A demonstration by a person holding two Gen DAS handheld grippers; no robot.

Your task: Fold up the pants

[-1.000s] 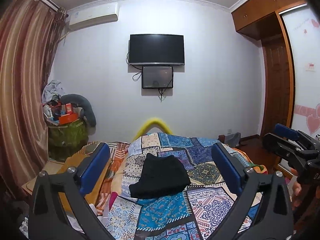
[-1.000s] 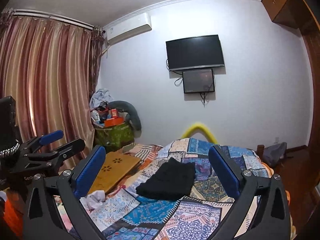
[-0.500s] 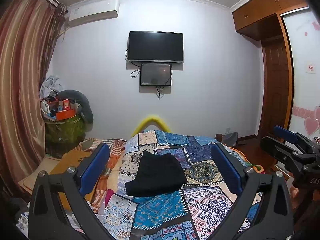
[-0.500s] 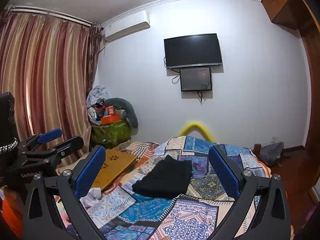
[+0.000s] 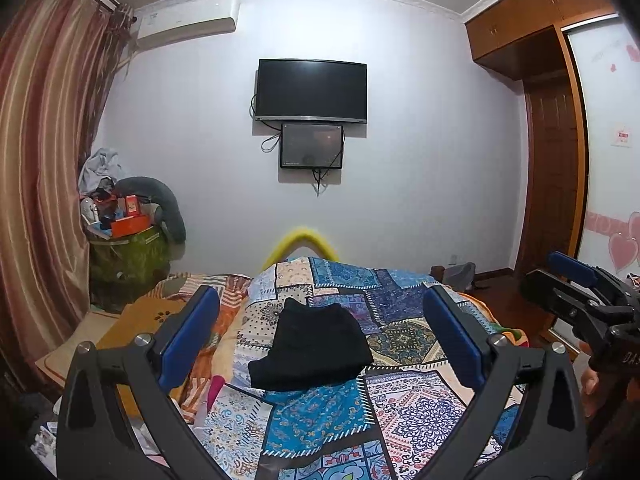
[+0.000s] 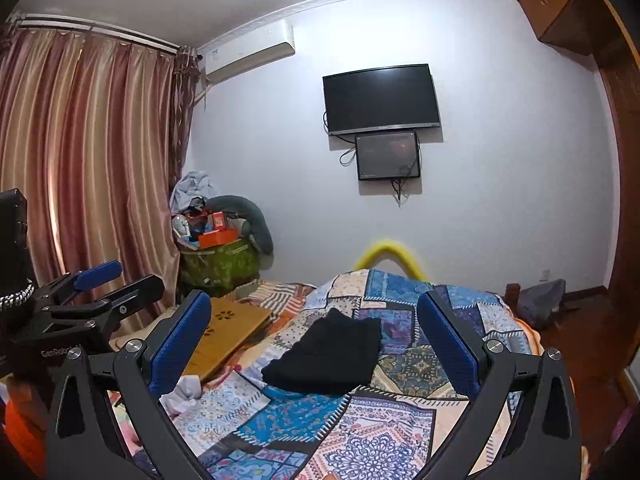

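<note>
Black pants (image 5: 312,348) lie folded into a compact rectangle on the patchwork bedspread (image 5: 400,340), also shown in the right wrist view (image 6: 332,354). My left gripper (image 5: 320,340) is open and empty, held well back from and above the pants. My right gripper (image 6: 316,348) is open and empty, likewise held back from them. The right gripper shows at the right edge of the left wrist view (image 5: 580,300); the left gripper shows at the left of the right wrist view (image 6: 92,296).
A wooden lap desk (image 6: 228,328) lies left of the pants. A white crumpled cloth (image 6: 184,394) lies near the bed's left side. A green bin piled with clutter (image 6: 218,260) stands by the curtain (image 6: 80,168). A TV (image 5: 312,90) hangs on the far wall; wardrobe (image 5: 560,160) at right.
Both grippers have drifted slightly back and up from the bed, so the pants sit a little lower in view. The pants have not moved; both grippers stay open.
</note>
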